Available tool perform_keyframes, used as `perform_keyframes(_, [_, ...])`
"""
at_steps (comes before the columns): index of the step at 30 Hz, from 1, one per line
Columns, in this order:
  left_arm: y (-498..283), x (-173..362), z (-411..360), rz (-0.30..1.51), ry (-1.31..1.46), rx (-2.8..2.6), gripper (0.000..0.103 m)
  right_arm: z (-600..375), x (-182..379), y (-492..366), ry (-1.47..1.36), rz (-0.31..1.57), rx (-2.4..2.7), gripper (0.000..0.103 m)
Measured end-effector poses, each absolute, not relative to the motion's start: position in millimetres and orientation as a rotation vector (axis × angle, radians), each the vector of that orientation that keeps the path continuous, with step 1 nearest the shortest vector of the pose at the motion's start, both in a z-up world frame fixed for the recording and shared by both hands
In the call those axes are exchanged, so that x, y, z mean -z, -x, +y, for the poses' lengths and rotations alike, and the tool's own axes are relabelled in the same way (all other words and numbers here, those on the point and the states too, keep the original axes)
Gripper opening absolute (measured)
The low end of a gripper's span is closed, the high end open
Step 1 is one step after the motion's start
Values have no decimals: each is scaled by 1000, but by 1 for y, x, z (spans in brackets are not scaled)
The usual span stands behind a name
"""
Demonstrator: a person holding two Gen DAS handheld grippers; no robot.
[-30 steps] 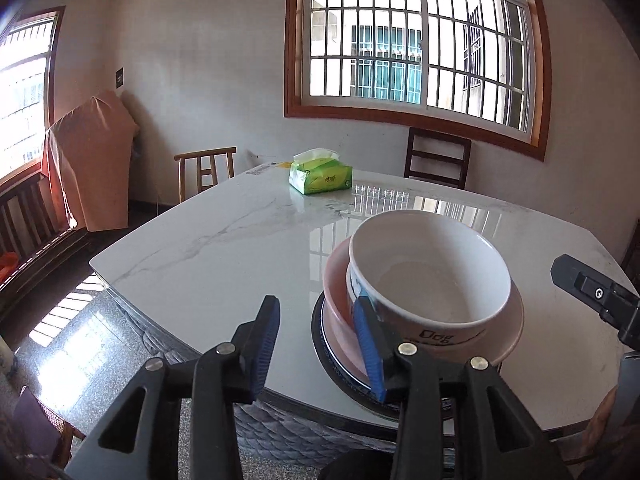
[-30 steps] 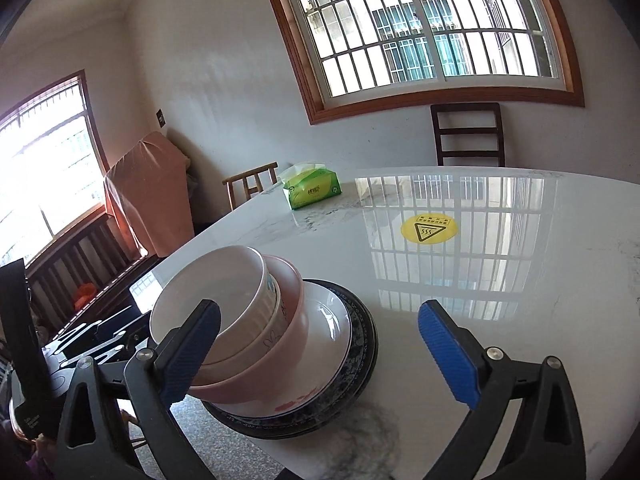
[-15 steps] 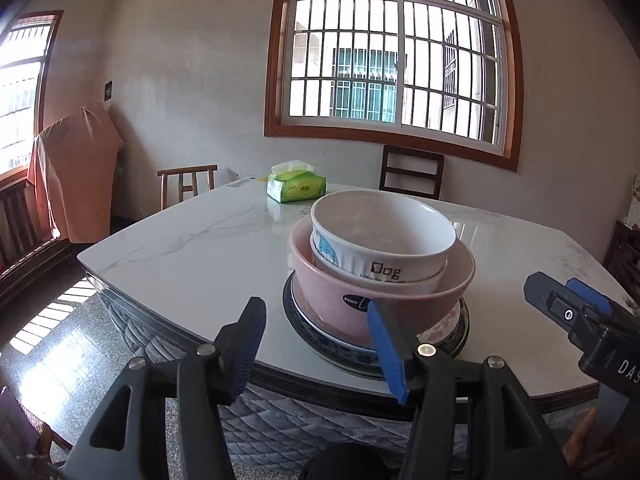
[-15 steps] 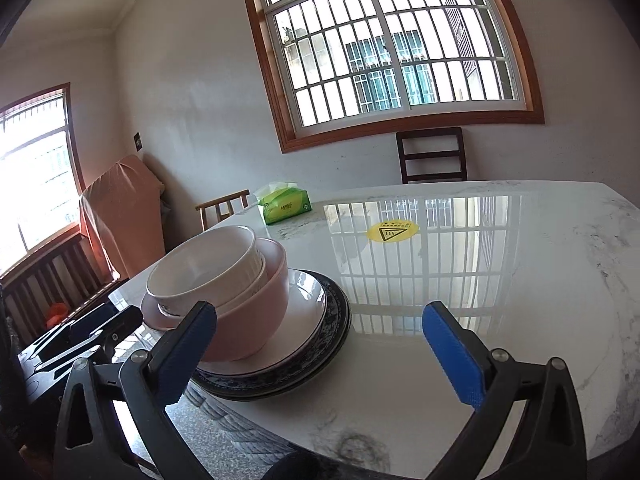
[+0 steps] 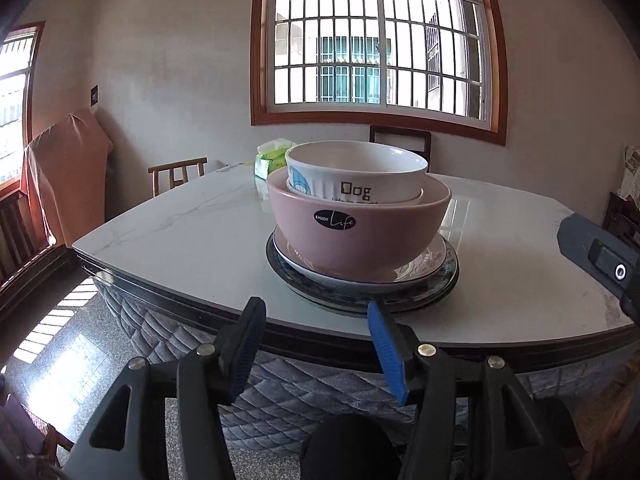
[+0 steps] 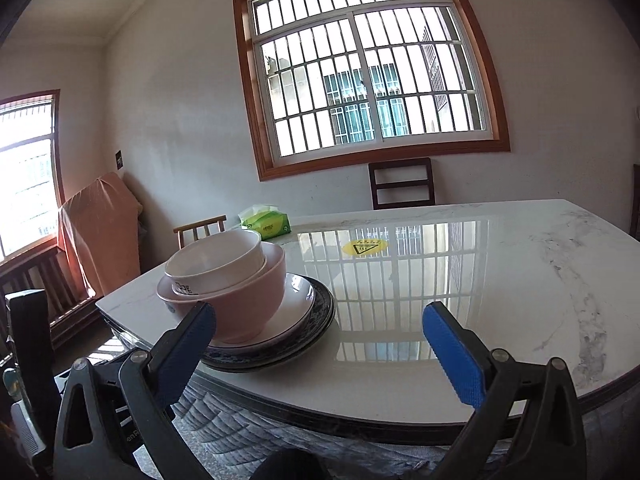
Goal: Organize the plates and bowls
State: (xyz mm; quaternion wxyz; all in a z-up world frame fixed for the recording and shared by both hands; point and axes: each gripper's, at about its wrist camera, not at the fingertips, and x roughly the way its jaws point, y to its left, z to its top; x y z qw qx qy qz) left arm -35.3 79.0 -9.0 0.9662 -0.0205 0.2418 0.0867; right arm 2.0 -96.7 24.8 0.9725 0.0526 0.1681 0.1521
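A white bowl marked "Dog" [image 5: 356,178] sits nested in a pink bowl [image 5: 356,236], which stands on a white plate [image 5: 432,258] on a dark patterned plate [image 5: 448,280], near the marble table's front edge. The stack also shows in the right wrist view: white bowl [image 6: 216,258], pink bowl [image 6: 248,300], plates [image 6: 308,320]. My left gripper [image 5: 316,346] is open and empty, in front of the table edge, apart from the stack. My right gripper [image 6: 320,344] is open and empty, to the right of the stack at the table edge.
The marble table [image 6: 480,280] bears a green tissue pack [image 6: 266,224] and a yellow sticker [image 6: 364,246]. Wooden chairs [image 6: 402,184] stand around it. A covered object [image 5: 64,176] stands at the left wall. The right gripper's body [image 5: 600,256] shows in the left wrist view.
Both grippers have drawn back and down from the stack, past the table's front edge. The left gripper's jaws now stand clear of the plates. The stack has not moved.
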Motion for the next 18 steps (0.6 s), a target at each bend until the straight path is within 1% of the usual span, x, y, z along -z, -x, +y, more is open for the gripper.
perform_keyframes(5, [45, 6, 76, 464, 48, -171, 56, -88, -24, 7, -59, 341, -315, 103])
perform_keyframes(11, [49, 4, 73, 444, 35, -187, 56, -90, -26, 14, -61, 320, -304, 103])
perform_keyframes(18, [52, 1, 72, 432, 27, -210, 56, -99, -20, 12, -92, 337, -291, 103])
